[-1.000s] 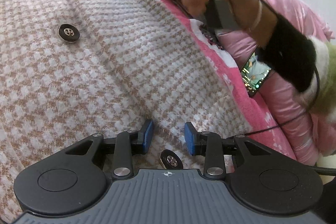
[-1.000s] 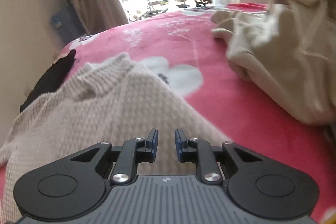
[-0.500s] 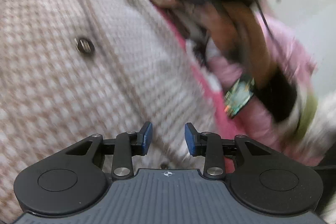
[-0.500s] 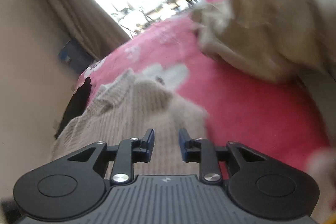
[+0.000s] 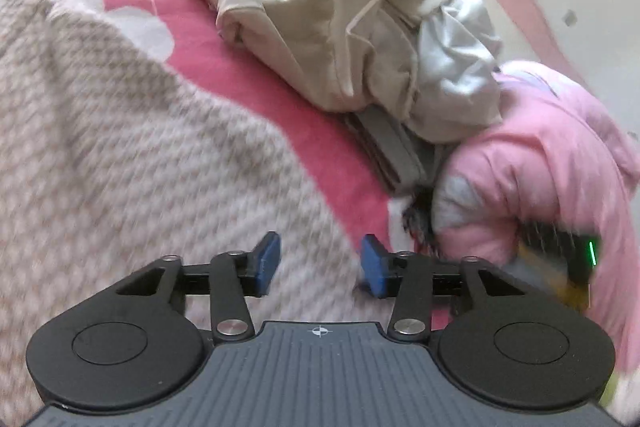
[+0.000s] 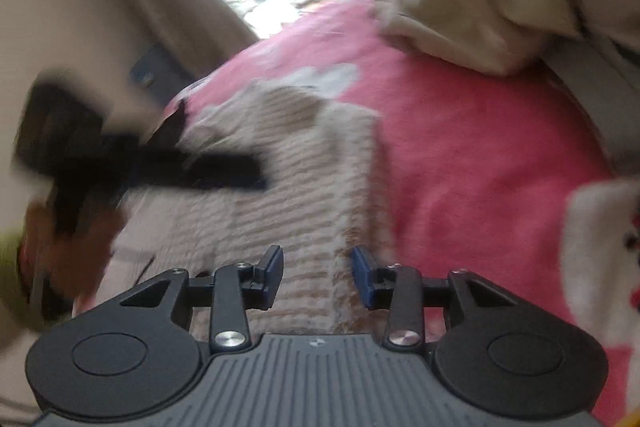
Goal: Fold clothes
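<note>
Left tool swung off buttons; its view shows pink jacket.

Both tongs parted, empty

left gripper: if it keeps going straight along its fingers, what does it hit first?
Most likely the knit cardigan, near its right edge, with the pink bedsheet just beyond. The left gripper has just been opening its jaws, nothing between them. Depth is unclear in the blur.
</note>
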`<state>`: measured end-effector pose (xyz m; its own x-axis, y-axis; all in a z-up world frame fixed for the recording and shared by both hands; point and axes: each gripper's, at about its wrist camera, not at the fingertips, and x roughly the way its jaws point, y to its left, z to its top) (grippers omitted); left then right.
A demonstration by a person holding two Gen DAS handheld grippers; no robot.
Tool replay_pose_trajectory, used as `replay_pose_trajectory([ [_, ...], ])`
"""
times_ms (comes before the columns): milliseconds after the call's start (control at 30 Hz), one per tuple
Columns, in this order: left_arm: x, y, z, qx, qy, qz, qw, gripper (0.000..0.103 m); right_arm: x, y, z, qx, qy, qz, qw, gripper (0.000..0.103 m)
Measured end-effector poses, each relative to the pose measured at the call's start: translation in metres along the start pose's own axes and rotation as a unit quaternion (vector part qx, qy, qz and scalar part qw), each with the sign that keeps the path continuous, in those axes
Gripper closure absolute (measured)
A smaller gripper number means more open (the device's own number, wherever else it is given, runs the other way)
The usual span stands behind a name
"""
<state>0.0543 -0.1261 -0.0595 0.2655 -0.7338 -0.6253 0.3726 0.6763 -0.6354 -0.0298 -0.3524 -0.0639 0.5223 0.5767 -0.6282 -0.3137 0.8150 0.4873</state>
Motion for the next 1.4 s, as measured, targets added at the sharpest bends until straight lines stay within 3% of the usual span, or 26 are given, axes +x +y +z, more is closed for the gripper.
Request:
replay_pose_trajectory([
  [200,0.035,-0.010,0.012,0.018,0.029,0.066,0.9973,0.047,0.001,0.037,-0.015,-0.139,-0.008,-0.008,0.990,0.061],
  [267,0.042,-0.008,0.006,0.020,0.028,0.091,0.9953,0.049,-0.003,0.034,-0.014,-0.138,-0.011,0.019,0.990,0.061],
  [367,0.046,-0.001,-0.004,0.006,0.014,0.105,0.9944,0.066,-0.022,0.003,0.000,-0.075,-0.048,0.092,0.992,0.064],
  [400,0.046,0.000,-0.006,0.004,0.009,0.105,0.9944,0.074,-0.025,-0.009,0.007,-0.053,-0.061,0.093,0.992,0.063],
  [467,0.043,0.000,-0.012,0.004,0.001,0.098,0.9952,0.087,-0.025,-0.032,0.024,-0.014,-0.080,0.056,0.995,0.063],
  [600,0.029,-0.003,-0.024,0.012,-0.023,0.093,0.9953,0.092,0.016,-0.041,0.047,-0.041,-0.060,-0.003,0.997,0.063],
  [700,0.019,0.003,-0.028,0.001,-0.031,0.086,0.9958,0.092,0.059,-0.040,0.056,-0.057,-0.033,-0.017,0.998,0.065],
  [800,0.012,0.006,-0.031,-0.004,-0.032,0.087,0.9957,0.092,0.086,-0.044,0.060,-0.047,-0.019,0.004,0.999,0.082],
  [900,0.012,0.008,-0.035,-0.003,-0.032,0.088,0.9956,0.092,0.098,-0.059,0.067,-0.030,-0.028,-0.004,0.999,0.086],
  [1000,0.021,0.006,-0.037,-0.007,-0.026,0.085,0.9960,0.092,0.104,-0.092,0.062,0.050,-0.019,0.038,0.998,0.089],
  [1133,0.027,0.005,-0.034,-0.010,-0.010,0.073,0.9972,0.088,0.091,-0.099,0.058,0.082,-0.020,0.052,0.995,0.083],
  [1200,0.022,0.004,-0.034,-0.014,-0.007,0.062,0.9979,0.074,0.075,-0.099,0.056,0.092,-0.025,0.040,0.995,0.078],
  [1300,0.009,0.000,-0.037,-0.008,-0.009,0.042,0.9991,0.070,0.042,-0.096,0.045,0.102,-0.037,0.035,0.993,0.074],
  [1400,0.000,-0.006,-0.045,0.012,0.002,0.034,0.9994,0.070,0.004,-0.088,0.025,0.120,-0.035,0.058,0.990,0.074],
])
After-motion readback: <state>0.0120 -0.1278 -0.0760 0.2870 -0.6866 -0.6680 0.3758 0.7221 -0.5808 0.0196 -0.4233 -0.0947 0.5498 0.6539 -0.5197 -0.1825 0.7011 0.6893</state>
